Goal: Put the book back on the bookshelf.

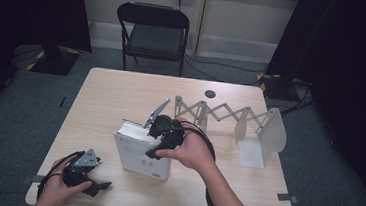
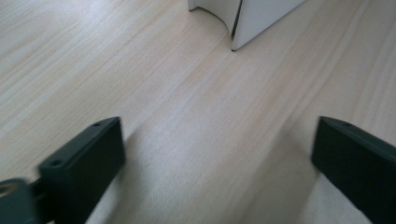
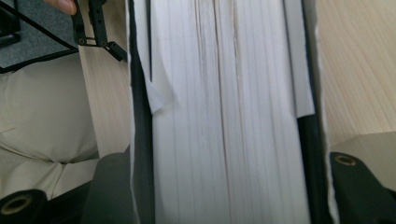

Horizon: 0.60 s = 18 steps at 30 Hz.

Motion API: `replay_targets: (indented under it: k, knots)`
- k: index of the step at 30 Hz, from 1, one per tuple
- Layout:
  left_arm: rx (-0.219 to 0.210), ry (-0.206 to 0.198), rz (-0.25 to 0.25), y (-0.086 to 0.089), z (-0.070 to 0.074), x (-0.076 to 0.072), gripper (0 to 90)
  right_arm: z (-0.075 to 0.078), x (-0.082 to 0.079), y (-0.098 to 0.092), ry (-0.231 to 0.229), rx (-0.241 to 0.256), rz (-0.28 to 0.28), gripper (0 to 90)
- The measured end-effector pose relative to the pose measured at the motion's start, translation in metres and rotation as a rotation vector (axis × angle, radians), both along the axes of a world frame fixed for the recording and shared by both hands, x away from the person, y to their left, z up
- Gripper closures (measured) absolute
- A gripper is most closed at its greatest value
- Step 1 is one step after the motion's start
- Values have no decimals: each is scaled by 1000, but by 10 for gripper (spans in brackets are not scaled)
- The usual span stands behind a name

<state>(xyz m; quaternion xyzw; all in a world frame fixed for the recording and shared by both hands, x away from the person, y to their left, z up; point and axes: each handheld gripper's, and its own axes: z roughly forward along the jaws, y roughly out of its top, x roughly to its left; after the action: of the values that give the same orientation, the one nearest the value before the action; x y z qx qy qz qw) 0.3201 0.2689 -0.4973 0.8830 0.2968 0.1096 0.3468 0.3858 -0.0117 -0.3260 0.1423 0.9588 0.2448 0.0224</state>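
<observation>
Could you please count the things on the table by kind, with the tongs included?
Thick white book standing on the table: 1
White expandable metal book rack with scissor links: 1
Black hand-held tongs, left tongs and right tongs: 2
Small dark round disc on the tabletop: 1
Total: 5

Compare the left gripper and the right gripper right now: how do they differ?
The right gripper sits atop the upright white book, its jaws clamping the page block; the left gripper holds nothing, jaws open. The right is mid-table; the left is low at the table's near edge. Both are black and hand-held.
</observation>
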Motion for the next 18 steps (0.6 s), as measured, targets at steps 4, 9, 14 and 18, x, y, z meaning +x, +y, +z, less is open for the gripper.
replay_targets:
  k: [4, 9, 14, 18]
  knots:
    - [-16, -18, 7, 0, -3, -1, 0, 0, 1, 1, 2, -6, 0, 428]
    - [-38, -37, 5, 2, -5, -2, 0, -1, 1, 8, -7, -33, 2, 407]
    - [-38, -37, 6, 2, -5, -2, 0, -2, 1, 17, -13, -53, 4, 390]
    - [-38, -37, 6, 2, -5, -2, 0, -3, 3, 20, -10, -53, 1, 386]
